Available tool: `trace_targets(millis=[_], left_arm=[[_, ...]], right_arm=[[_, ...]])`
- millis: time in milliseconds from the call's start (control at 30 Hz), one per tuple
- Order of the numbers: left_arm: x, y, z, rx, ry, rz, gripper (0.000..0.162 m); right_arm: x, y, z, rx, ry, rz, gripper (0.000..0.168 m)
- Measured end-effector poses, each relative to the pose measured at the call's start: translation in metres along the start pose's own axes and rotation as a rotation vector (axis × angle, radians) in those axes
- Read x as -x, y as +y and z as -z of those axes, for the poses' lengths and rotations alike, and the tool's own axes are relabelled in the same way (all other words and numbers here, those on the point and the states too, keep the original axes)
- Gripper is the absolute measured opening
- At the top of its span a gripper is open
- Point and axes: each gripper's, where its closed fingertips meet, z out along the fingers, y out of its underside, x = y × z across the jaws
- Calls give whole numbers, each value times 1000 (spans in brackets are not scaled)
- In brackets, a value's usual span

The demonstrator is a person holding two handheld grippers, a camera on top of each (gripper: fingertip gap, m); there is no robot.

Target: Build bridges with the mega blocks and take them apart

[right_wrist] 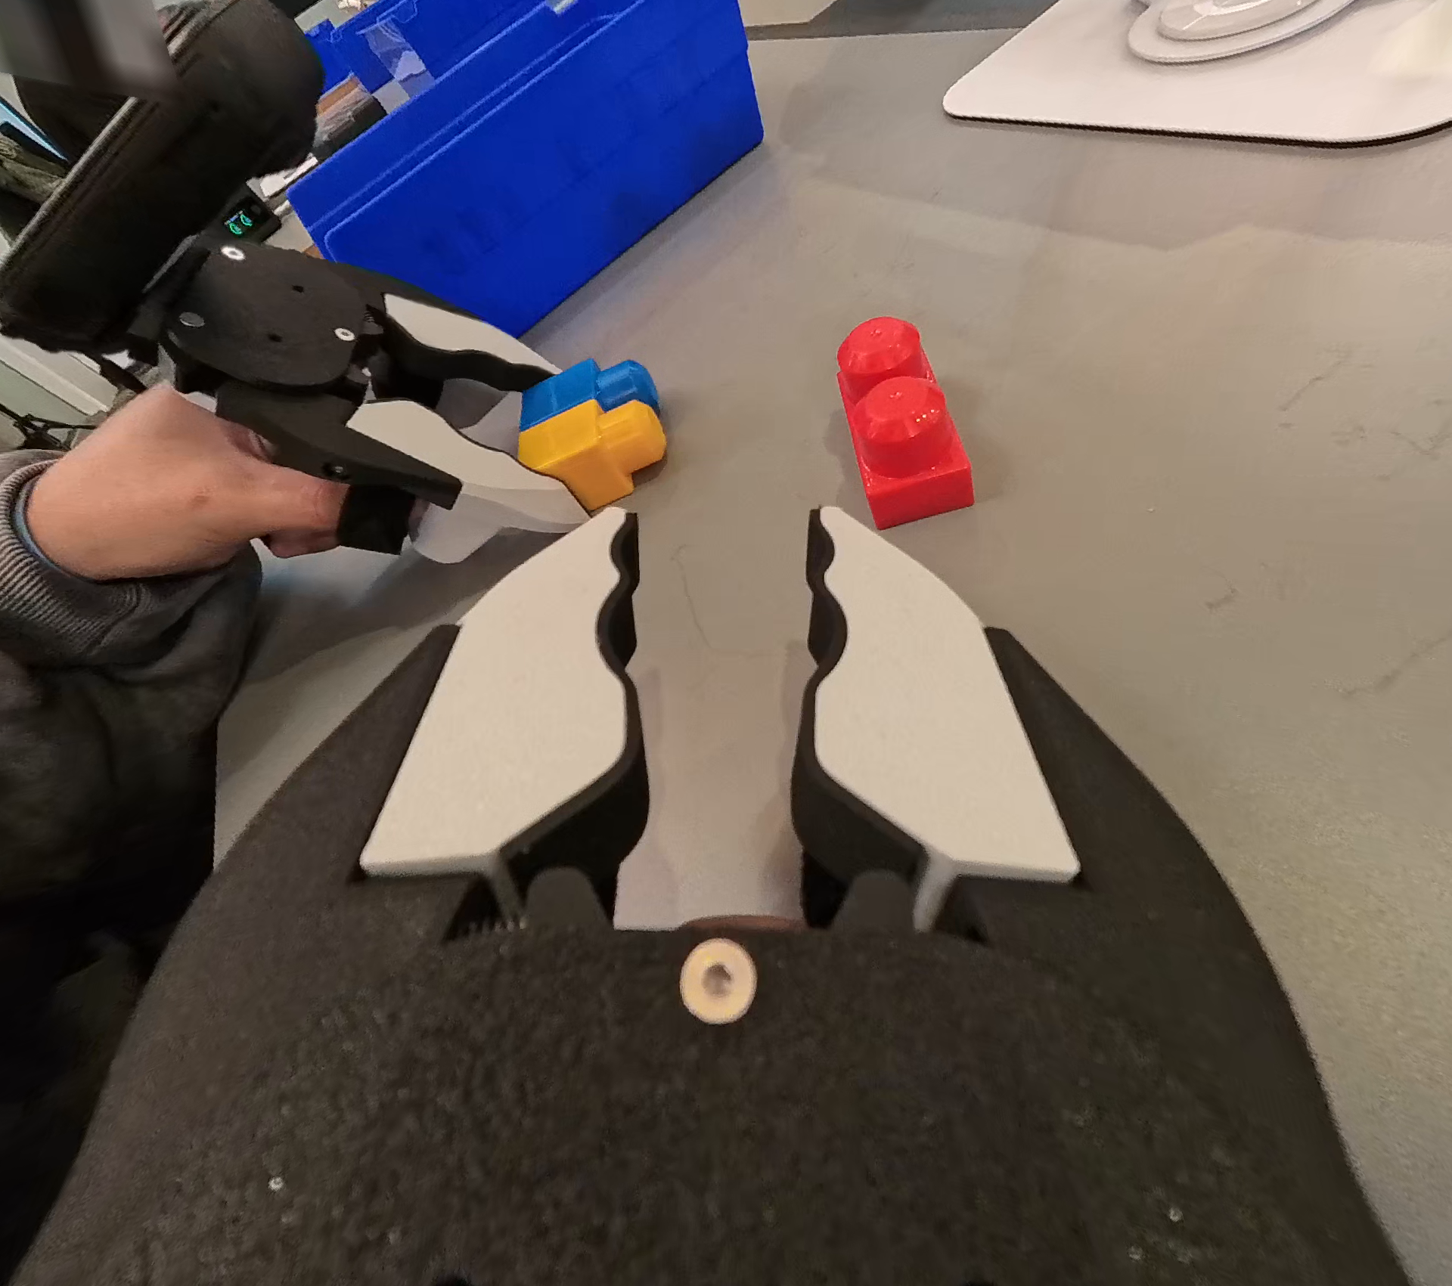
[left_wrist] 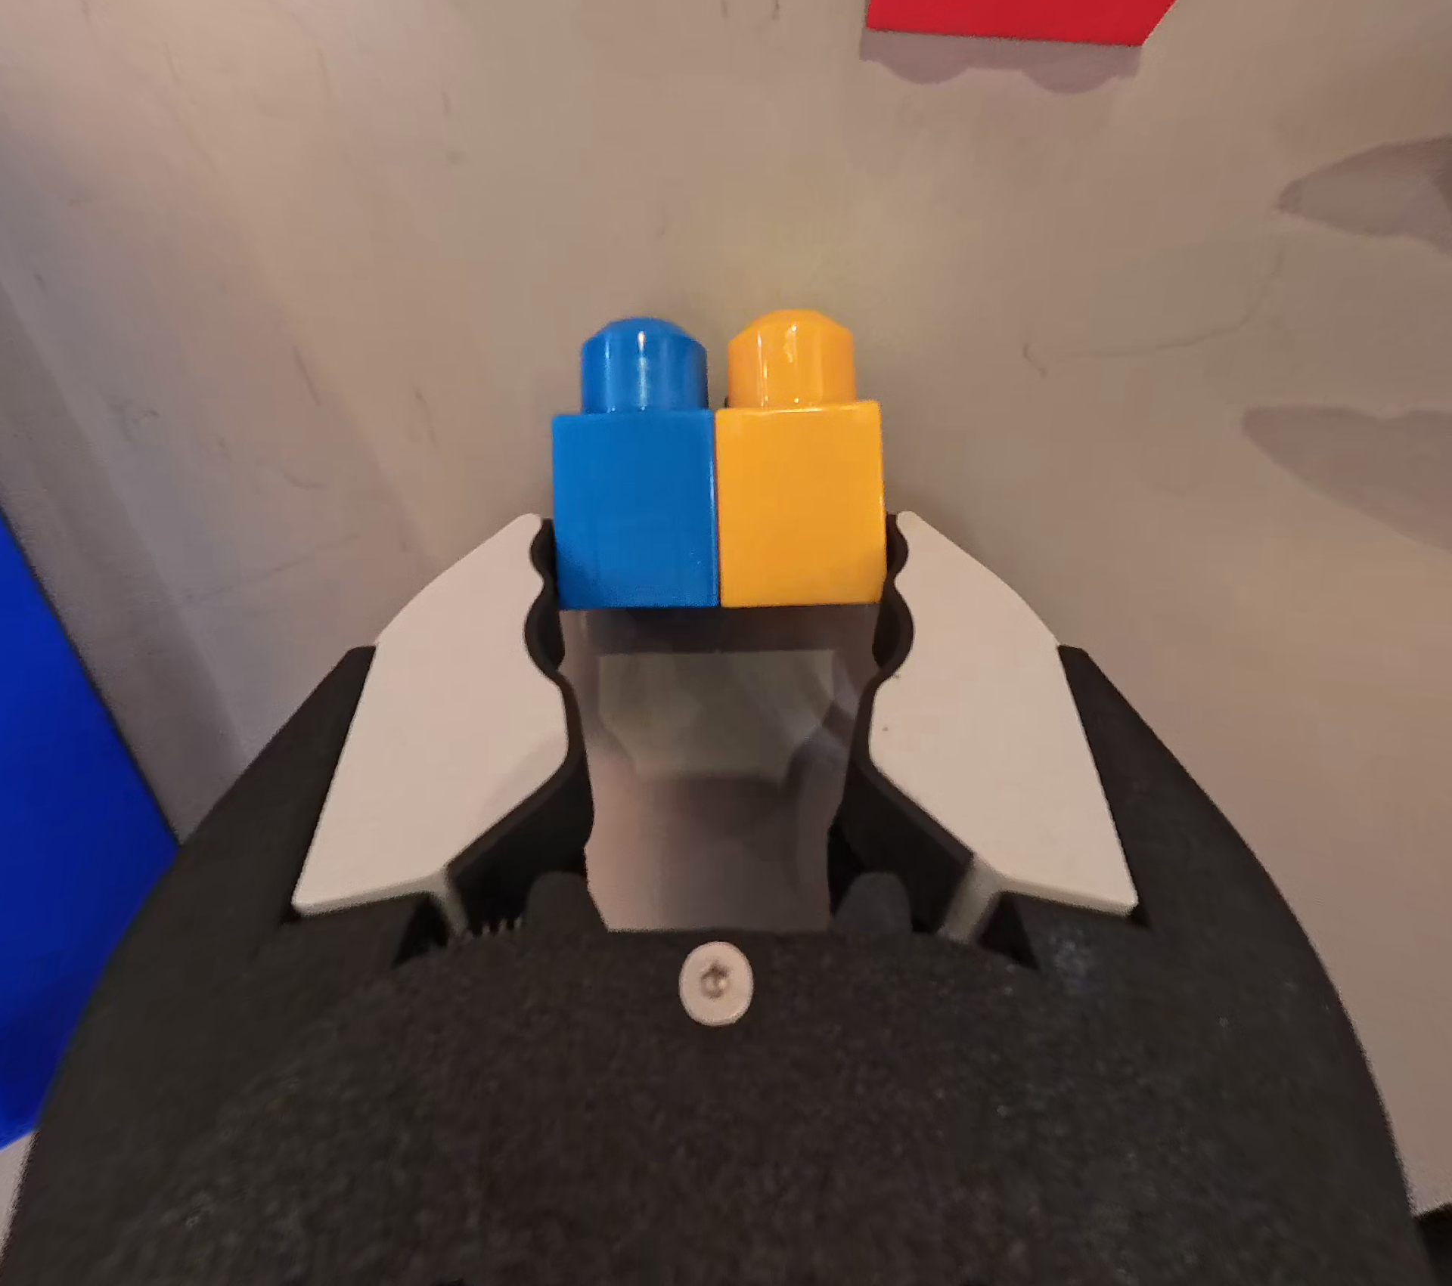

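The left gripper (left_wrist: 721,561) has its two fingers closed on a pair of single-stud blocks pressed side by side, the blue block (left_wrist: 635,510) against one pad and the yellow block (left_wrist: 797,502) against the other. The grip sits on the lower part of the pair, so the studs poke clear beyond the fingertips. From the right wrist view the pair lies tipped over, studs pointing toward 3 o'clock, blue above yellow, low over the grey table (right_wrist: 1100,620); I cannot tell whether it touches the surface.

The right gripper (right_wrist: 721,526) hangs over bare table with its fingers parted about a block's width and nothing between them.

The red block (right_wrist: 903,431), a two-stud piece, stands upright on the table at about 1 o'clock from the right gripper's tips, well apart from the held pair, with an open strip of table between them.

A blue bin (right_wrist: 550,149) stands at 11 o'clock, its near wall just behind the left gripper's load. A white stand base (right_wrist: 1100,94) lies at 2 o'clock, far off. A hand (right_wrist: 173,486) in a grey sleeve holds the left tool at 9 o'clock.
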Motion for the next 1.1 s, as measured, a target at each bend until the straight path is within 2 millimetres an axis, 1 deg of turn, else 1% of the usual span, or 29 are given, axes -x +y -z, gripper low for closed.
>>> trace_targets(millis=[133,200,333,433,500,567,667,700,733,933,1000,1100], left_arm=[[1,-3,3,-2,-9,-8,86],[5,-5,5,-1,-20,8,87],[5,-6,-1,48,18,61,88],[3,-7,-4,96,13,49,91],[1,-8,-4,121,13,49,90],[3,-6,-5,154,1,54,87],[2,-4,-8,178,15,59,86],[1,-5,-8,176,24,63,84],[-1,-6,-8,175,33,64,77],[1,-7,-7,155,18,60,75],[1,-8,-6,127,26,48,75],[0,-17,-1,23,34,-8,75]], right_arm=[[1,0,0,3,-1,4,41],[1,1,-1,7,-4,3,41],[1,2,-1,11,-6,4,41],[1,1,-1,10,-7,1,41],[2,2,-2,12,-9,3,41],[3,2,-2,16,-10,8,41],[4,2,-2,17,-10,12,41],[4,2,-2,17,-11,11,41],[4,2,-2,17,-12,11,41],[3,2,-1,13,-8,10,41],[3,2,-1,12,-5,12,41],[2,1,-1,11,-1,14,41]])
